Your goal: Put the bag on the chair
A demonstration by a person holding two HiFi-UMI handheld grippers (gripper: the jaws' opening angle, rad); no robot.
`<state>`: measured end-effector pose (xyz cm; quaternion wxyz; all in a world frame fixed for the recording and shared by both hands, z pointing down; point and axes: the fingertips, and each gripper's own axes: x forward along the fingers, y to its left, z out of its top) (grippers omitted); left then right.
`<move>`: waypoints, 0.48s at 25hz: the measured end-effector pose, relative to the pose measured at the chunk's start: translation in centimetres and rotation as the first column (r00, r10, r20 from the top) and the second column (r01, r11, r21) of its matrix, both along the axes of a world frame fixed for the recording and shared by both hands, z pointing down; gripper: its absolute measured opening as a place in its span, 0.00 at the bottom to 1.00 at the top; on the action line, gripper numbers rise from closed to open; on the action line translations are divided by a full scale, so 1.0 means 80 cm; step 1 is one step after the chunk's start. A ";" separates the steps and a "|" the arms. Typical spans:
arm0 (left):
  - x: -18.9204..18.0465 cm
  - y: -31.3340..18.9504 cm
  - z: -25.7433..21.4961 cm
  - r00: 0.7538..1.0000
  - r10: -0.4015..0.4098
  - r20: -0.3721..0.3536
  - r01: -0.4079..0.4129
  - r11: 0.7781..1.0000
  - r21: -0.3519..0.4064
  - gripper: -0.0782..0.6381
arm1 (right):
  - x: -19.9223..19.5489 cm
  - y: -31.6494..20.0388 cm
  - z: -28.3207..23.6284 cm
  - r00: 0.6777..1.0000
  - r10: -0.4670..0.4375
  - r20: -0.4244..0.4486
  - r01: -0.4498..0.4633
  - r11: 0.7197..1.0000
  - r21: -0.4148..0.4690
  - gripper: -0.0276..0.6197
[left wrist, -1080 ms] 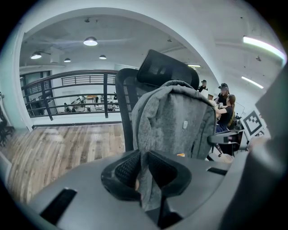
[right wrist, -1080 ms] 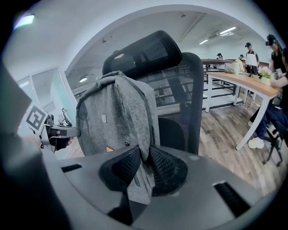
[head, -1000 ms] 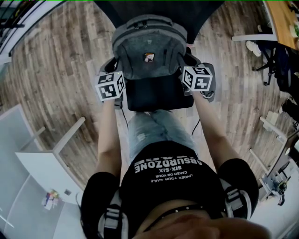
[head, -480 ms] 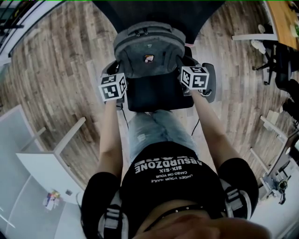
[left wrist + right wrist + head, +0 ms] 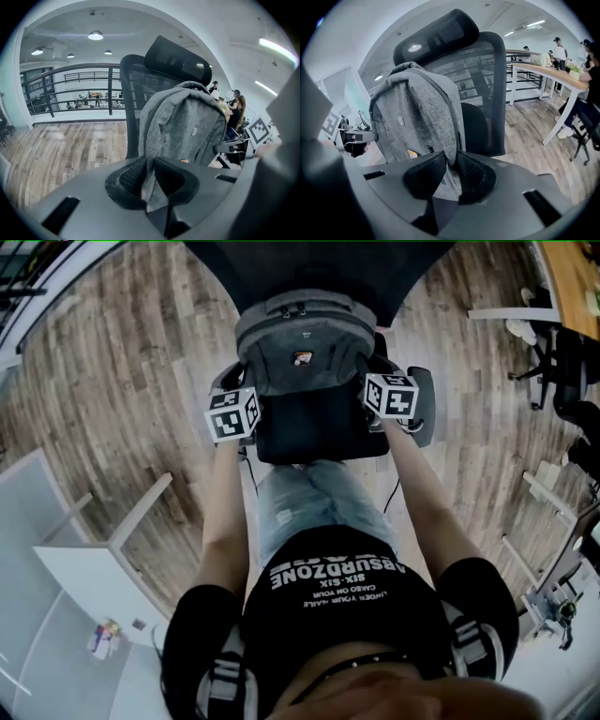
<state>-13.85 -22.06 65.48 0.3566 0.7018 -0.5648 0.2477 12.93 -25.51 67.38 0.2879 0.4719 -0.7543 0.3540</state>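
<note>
A grey backpack (image 5: 302,345) stands upright on the black office chair (image 5: 319,432), its back against the mesh backrest (image 5: 136,89). My left gripper (image 5: 246,399) is shut on the bag's left edge; grey fabric (image 5: 152,180) is pinched between its black pads (image 5: 129,176). My right gripper (image 5: 367,381) is shut on the bag's right edge, with the backpack's fabric (image 5: 451,159) between its pads (image 5: 471,173). In the right gripper view the backpack (image 5: 417,117) leans on the chair under the headrest (image 5: 436,33).
Wood floor lies all around the chair. A white table (image 5: 94,577) is at the lower left. More chairs and a desk (image 5: 562,296) stand at the right. A railing (image 5: 70,89) runs behind the chair, and people sit at a long desk (image 5: 543,70).
Both grippers have sunk a little with the backpack, which now sits lower and further back on the seat against the backrest.
</note>
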 end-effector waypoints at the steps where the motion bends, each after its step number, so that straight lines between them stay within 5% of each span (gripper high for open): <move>1: 0.001 -0.002 0.002 1.000 -0.006 -0.011 0.006 1.000 -0.002 0.19 | 0.001 -0.001 0.004 1.000 0.012 0.003 -0.012 1.000 -0.002 0.16; 12: 0.005 -0.027 0.013 0.999 -0.042 -0.009 0.042 0.999 0.022 0.19 | 0.008 -0.024 0.022 0.994 0.080 0.071 -0.083 0.996 0.031 0.16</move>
